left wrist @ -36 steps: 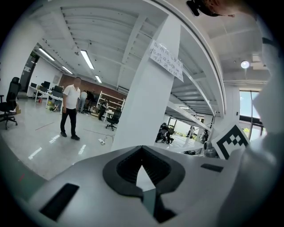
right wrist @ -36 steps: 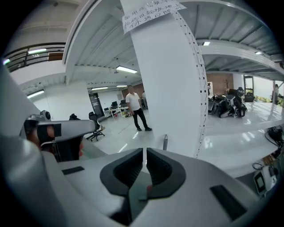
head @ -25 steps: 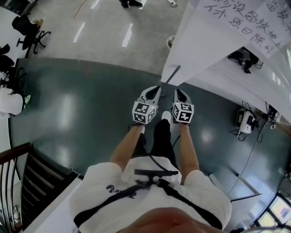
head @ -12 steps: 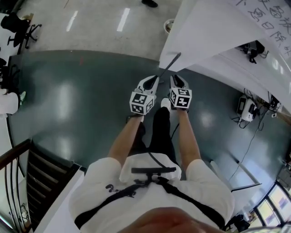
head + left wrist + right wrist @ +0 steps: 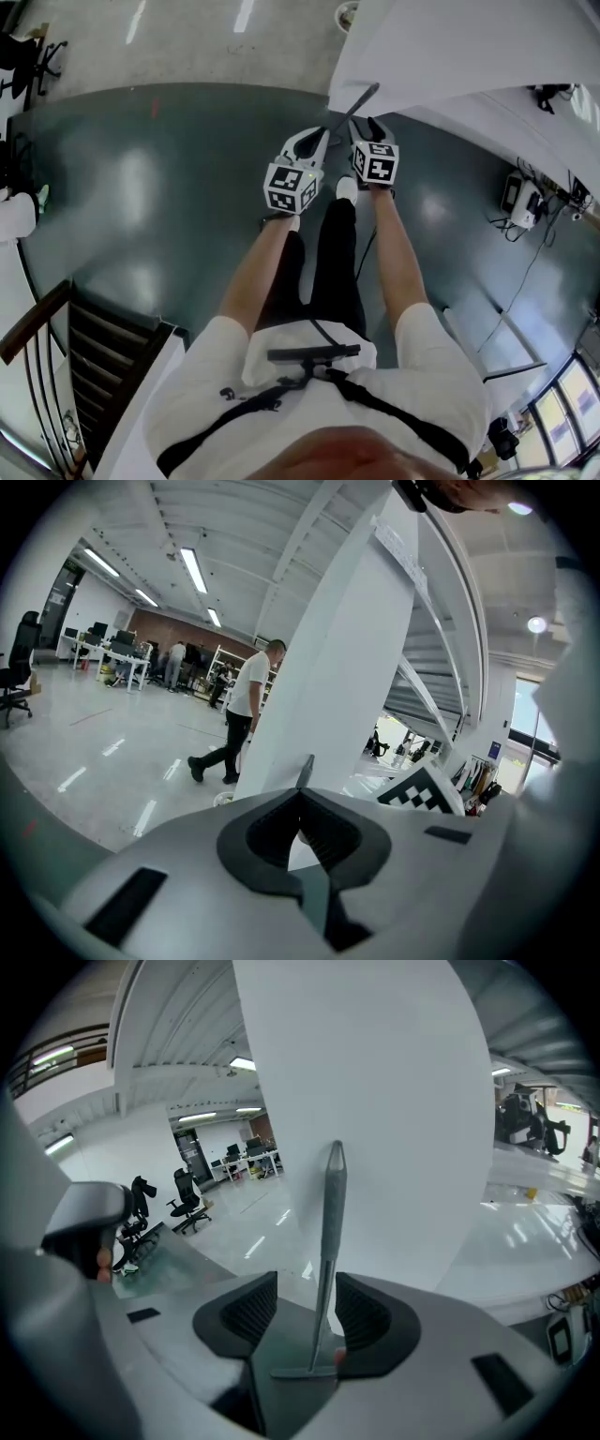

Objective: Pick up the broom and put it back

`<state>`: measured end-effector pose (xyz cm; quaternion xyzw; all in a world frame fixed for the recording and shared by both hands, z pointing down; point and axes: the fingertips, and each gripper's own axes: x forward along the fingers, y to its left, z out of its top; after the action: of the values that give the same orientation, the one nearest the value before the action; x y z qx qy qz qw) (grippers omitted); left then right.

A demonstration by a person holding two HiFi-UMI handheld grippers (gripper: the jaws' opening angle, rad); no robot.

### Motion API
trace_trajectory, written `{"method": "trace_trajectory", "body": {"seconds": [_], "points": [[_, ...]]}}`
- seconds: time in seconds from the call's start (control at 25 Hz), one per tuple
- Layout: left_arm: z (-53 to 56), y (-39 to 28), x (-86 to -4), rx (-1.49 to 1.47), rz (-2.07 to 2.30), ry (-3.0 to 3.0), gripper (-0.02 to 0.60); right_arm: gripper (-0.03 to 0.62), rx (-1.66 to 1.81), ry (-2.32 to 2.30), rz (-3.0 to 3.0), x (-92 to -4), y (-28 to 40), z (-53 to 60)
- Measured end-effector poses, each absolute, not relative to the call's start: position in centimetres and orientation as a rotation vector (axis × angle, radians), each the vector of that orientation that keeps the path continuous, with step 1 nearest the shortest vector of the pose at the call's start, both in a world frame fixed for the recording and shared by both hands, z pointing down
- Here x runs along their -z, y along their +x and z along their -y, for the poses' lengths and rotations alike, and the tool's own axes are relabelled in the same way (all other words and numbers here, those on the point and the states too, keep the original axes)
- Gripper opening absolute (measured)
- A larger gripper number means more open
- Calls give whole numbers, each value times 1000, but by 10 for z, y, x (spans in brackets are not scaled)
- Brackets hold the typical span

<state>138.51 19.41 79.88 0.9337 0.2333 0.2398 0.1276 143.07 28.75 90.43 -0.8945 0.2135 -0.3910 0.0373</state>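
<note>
The broom's thin grey handle point(image 5: 352, 106) leans against a big white pillar point(image 5: 422, 47), above the dark green floor. In the head view both grippers are at the handle, side by side in front of the person's feet. My left gripper point(image 5: 317, 141) is shut on the handle, whose tip point(image 5: 306, 769) pokes out past the closed pads point(image 5: 328, 832). My right gripper point(image 5: 367, 127) has its jaws opening. The handle point(image 5: 328, 1232) stands upright in the gap between its pads, close to the right pad point(image 5: 361, 1312), with neither pad pressing on it. The broom head is hidden.
The white pillar point(image 5: 375, 1101) fills the space just ahead of both grippers. A stair railing point(image 5: 103, 347) lies at lower left, and cables with a small device point(image 5: 520, 197) at right. A person point(image 5: 239, 710) walks across the far hall. Office chairs point(image 5: 187, 1202) stand further off.
Both grippers have gone down and toward the pillar, with the handle still between them. The right gripper's fingers now stand apart where they were together.
</note>
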Motion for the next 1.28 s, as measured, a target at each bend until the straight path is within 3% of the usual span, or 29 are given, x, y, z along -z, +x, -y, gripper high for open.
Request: {"method": "trace_trajectory", "body": {"seconds": [0.64, 0.76, 1.28], "points": [[-162, 1409, -817, -684, -580, 2738, 12, 172, 1181, -2714, -512, -959, 1487, -271], [-160, 1407, -818, -693, -585, 2747, 12, 99, 1174, -2724, -493, -958, 1490, -275], [-140, 1372, -769, -610, -547, 2752, 12, 95, 1164, -2816, -649, -907, 1413, -253]]}}
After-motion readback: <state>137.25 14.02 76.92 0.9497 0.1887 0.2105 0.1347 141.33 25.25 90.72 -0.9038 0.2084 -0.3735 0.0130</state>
